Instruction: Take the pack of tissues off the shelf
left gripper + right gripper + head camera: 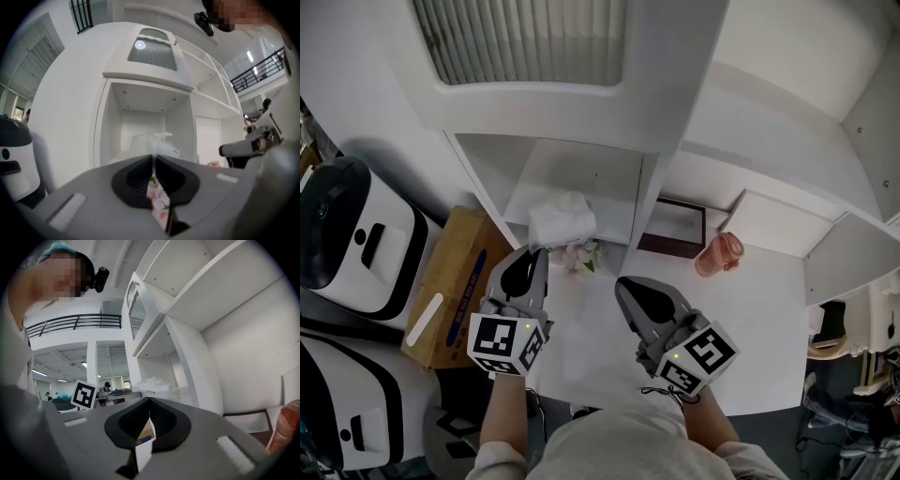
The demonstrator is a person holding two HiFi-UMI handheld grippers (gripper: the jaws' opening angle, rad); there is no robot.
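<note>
The pack of tissues (562, 217) is a white crinkled plastic pack with a pink floral part (578, 255) at its near end. It lies in the lower left cubby of the white shelf (581, 178). My left gripper (540, 251) is at the cubby's front edge. Its jaws are pressed together on a thin fold of the pack's wrapper. In the left gripper view that fold rises from the left gripper (153, 157) toward the pack (152, 142), and floral print (157, 201) shows in the gap below. My right gripper (621, 282) hangs over the white table with jaws together and nothing visibly held; its view shows the right gripper (149, 400) closed.
A pink bottle (718, 253) and a dark-framed tray (673, 228) sit on the table (750, 319) right of the cubby. A cardboard box (455, 281) and two black-and-white machines (347, 234) stand at the left. The shelf's upright panel (649, 202) separates the cubby from the table.
</note>
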